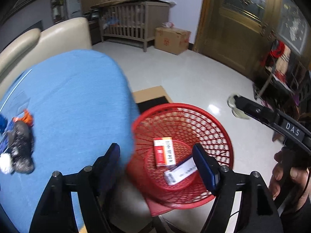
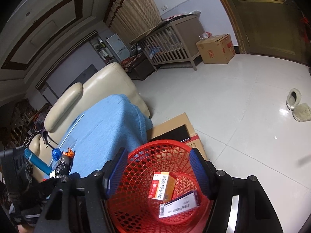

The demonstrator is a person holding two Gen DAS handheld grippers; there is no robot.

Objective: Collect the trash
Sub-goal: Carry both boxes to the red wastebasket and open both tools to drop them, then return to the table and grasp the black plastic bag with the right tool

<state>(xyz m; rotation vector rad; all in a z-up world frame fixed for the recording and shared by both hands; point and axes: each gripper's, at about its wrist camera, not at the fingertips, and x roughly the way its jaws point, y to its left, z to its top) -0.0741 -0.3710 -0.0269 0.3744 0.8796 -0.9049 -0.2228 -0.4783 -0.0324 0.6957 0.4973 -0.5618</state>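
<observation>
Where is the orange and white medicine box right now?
The orange and white box lies at the bottom of the red basket on the floor, right of the blue-covered table, with a white and purple box beside it.

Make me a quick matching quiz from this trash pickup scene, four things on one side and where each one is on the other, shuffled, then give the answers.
Things:
1. orange and white box
2. slippers
3. cardboard carton
4. crumpled wrappers

Places:
A. on the blue tablecloth
B. beside the wooden crib
C. inside the red basket
D. on the open white floor

Pairs: 1-C, 2-D, 3-B, 4-A
</observation>
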